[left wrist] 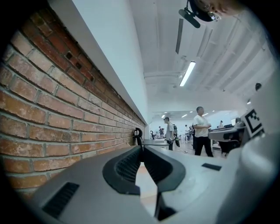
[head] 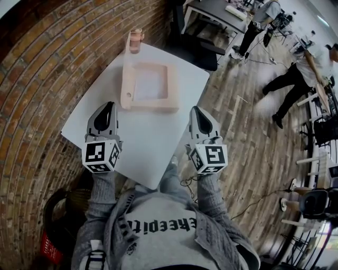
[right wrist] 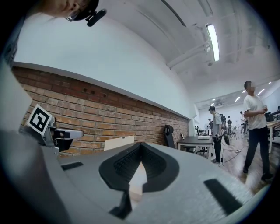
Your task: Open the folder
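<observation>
Head view, bottom of frame: a person in a grey sweater, both sleeves reaching up-frame to the grippers. The left gripper (head: 108, 108) sits lower left of centre over the near part of the white desk (head: 148, 145). The right gripper (head: 198, 112) sits lower right of centre, at the desk's right edge as pictured. Both have their marker cubes toward the person and their fingers pointing up-frame. Left gripper view: fingers (left wrist: 127, 165) meet tip to tip, nothing between them. Right gripper view: fingers (right wrist: 124, 162) likewise together at the tips, nothing held. Neither gripper touches the folder (head: 150, 104). The folder is pale peach and lies flat on the desk just above frame centre, beyond the two grippers and apart from both. It has a paler rectangular panel in its middle, and a narrow peach strip runs from its left side toward the desk's far corner. A small pinkish item (head: 136, 40) stands at that corner; cannot tell what it is. A brick wall (head: 47, 79) fills the left of the frame, and a wood floor (head: 237, 121) runs down the right. A dark table (head: 211, 10) is at top centre. People (head: 296, 79) stand at upper right, well apart from the desk.
</observation>
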{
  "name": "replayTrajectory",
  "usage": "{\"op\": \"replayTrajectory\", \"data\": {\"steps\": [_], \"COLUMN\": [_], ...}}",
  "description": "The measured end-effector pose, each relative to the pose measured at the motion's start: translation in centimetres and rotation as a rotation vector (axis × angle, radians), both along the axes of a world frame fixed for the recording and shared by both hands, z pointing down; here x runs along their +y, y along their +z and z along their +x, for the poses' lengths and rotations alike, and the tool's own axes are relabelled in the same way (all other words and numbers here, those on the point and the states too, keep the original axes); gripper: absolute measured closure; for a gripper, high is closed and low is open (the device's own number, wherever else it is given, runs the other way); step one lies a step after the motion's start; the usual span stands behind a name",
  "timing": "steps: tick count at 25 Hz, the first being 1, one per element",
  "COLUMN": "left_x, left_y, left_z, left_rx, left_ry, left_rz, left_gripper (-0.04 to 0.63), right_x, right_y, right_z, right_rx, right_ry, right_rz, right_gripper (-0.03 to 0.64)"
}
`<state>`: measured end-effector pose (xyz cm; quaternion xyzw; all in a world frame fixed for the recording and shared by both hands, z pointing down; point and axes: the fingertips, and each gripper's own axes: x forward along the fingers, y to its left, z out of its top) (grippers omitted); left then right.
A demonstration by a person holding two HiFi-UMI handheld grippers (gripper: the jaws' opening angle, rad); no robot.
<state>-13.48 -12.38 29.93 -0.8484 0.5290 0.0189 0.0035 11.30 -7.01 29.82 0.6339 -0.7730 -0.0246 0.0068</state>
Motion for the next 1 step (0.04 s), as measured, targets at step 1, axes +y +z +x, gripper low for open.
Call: {"op": "replayTrajectory", "data": {"steps": [1], "left_x": [0.03], "left_y": [-0.05], "left_z": [0.05], "left_rx": [0.0], "left_ry": [0.001], "left_rz": [0.0], "left_gripper": [0.571], "right_x": [0.06], "right_y": [-0.08], "right_z": [0.05], "right_rx": [0.001], "right_ry": [0.001], "right_rz": [0.001], "right_gripper": [0.614]}}
